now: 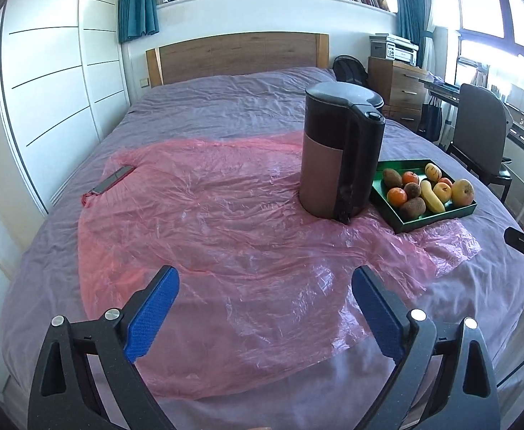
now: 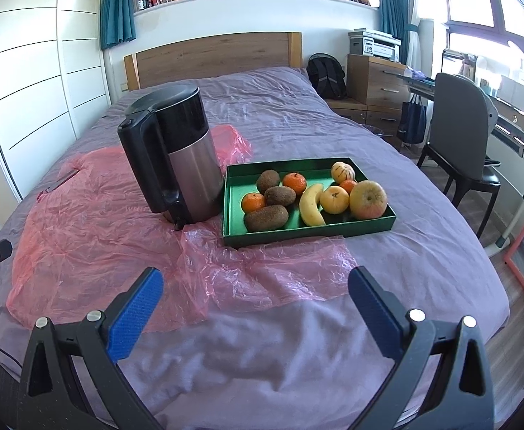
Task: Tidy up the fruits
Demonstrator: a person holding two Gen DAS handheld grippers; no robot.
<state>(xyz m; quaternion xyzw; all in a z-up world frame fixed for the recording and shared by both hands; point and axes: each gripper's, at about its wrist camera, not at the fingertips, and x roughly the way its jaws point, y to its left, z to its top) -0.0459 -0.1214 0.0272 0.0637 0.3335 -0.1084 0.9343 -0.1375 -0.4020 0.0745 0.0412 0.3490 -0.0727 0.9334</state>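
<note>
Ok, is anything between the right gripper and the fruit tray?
Nothing visible. The right gripper is open and empty over bare bedsheet and crumpled pink plastic, which lies flat up to the green tray. The kettle stands to the tray's left, off that line.

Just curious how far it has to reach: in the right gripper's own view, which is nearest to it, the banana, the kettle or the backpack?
1. Banana, in the green tray, ahead.
2. Kettle, ahead left.
3. Backpack, beside the headboard.
</note>
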